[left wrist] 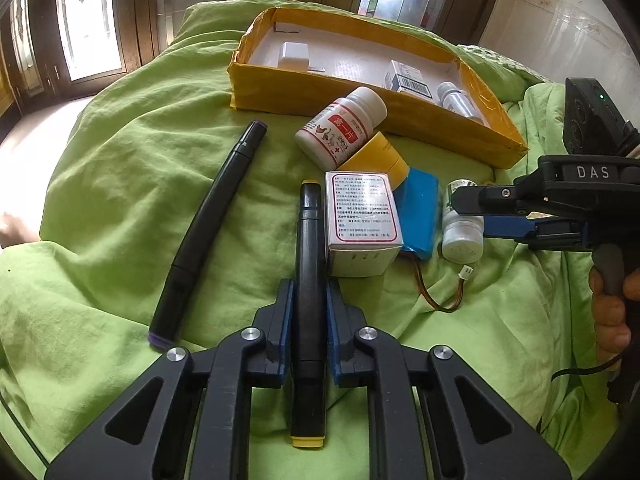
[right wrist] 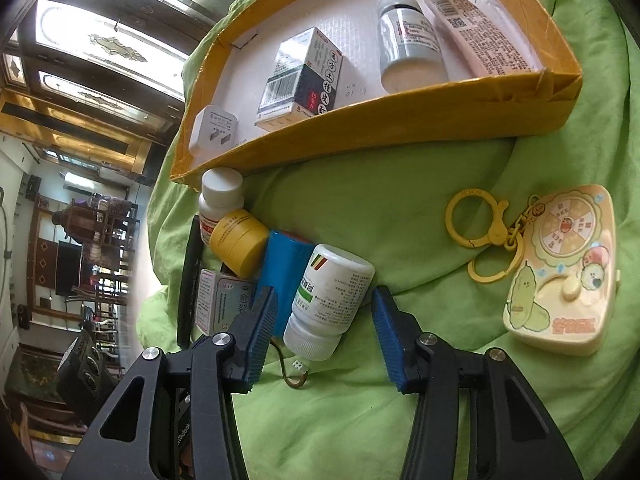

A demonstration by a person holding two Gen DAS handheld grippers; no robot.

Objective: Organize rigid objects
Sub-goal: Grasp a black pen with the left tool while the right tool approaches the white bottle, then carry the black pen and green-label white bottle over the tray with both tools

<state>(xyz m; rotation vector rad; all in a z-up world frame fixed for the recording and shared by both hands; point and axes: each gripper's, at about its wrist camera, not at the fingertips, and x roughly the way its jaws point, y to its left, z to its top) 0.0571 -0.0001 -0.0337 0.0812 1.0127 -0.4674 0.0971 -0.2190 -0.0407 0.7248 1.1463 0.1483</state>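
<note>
My left gripper (left wrist: 309, 304) is shut on a black marker with yellow ends (left wrist: 308, 240), which lies lengthwise between the blue pads on the green sheet. A small white bottle with a green-striped label (right wrist: 332, 296) lies on its side between the pads of my right gripper (right wrist: 326, 332). Those jaws stand open, with a gap on each side of the bottle. In the left wrist view the right gripper (left wrist: 468, 216) straddles the same bottle (left wrist: 462, 236) from the right. A yellow cardboard box (left wrist: 360, 96) sits beyond, holding a plug adapter, a medicine carton, a silver bottle and a pink tube.
A second black marker with purple ends (left wrist: 208, 232) lies to the left. A red-labelled bottle (left wrist: 340, 128), yellow jar (left wrist: 376, 160), white carton (left wrist: 362, 224) and blue battery pack (left wrist: 418, 216) crowd together. A yellow keychain case (right wrist: 560, 272) lies at the right.
</note>
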